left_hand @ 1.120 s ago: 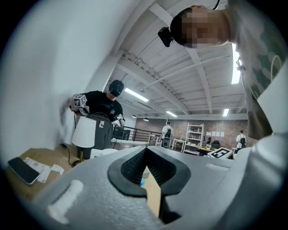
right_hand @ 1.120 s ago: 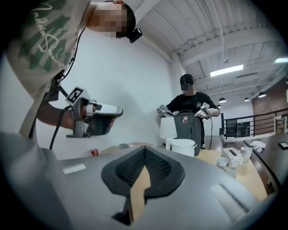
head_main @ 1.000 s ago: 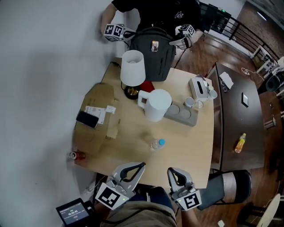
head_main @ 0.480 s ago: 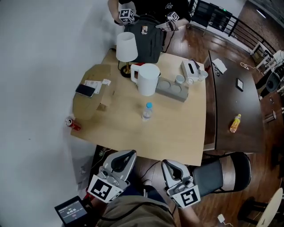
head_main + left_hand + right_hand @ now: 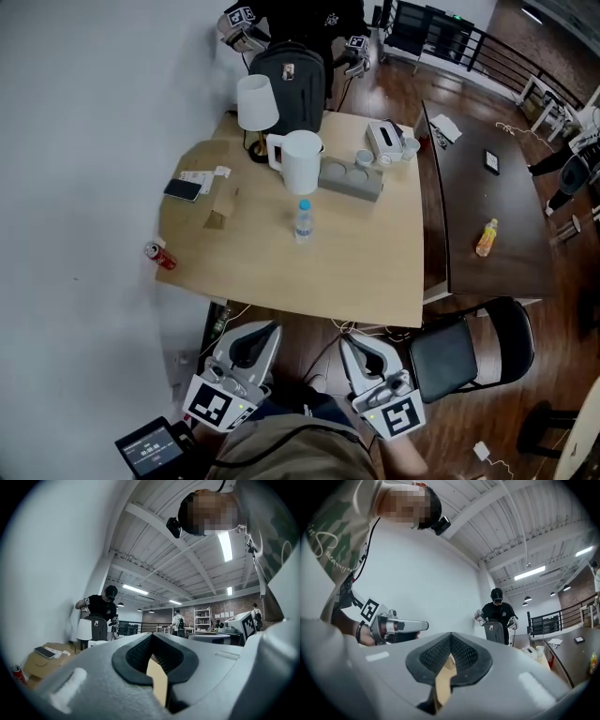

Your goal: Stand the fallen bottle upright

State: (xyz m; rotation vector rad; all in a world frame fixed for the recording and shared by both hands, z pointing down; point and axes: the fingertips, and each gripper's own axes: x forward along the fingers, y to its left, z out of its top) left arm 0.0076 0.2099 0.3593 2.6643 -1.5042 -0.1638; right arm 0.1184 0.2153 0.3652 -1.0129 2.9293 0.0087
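The clear water bottle (image 5: pixel 303 221) with a blue cap stands upright near the middle of the light wooden table (image 5: pixel 356 272). Both grippers hang well back from the table's near edge, over the floor. My left gripper (image 5: pixel 265 330) is shut and holds nothing. My right gripper (image 5: pixel 350 343) is likewise shut and empty. In the left gripper view the jaws (image 5: pixel 152 635) meet at their tips, level with the tabletop. In the right gripper view the jaws (image 5: pixel 451 634) are also together, with the left gripper (image 5: pixel 396 626) beside them.
On the table's far half stand a white lamp (image 5: pixel 257 101), a white jug (image 5: pixel 300 161), a grey tray (image 5: pixel 351 178) with cups, a tissue box (image 5: pixel 385 141) and a black backpack (image 5: pixel 287 80). A phone (image 5: pixel 182 189) lies on cardboard; a red can (image 5: pixel 158 255) sits at the left edge. A dark table (image 5: pixel 487 187) and chair (image 5: pixel 464 352) stand right. Another person (image 5: pixel 300 19) works beyond the table.
Both grippers have drawn back from the table's near edge, and the table now sits farther off in the head view. The bottle has stayed upright in place.
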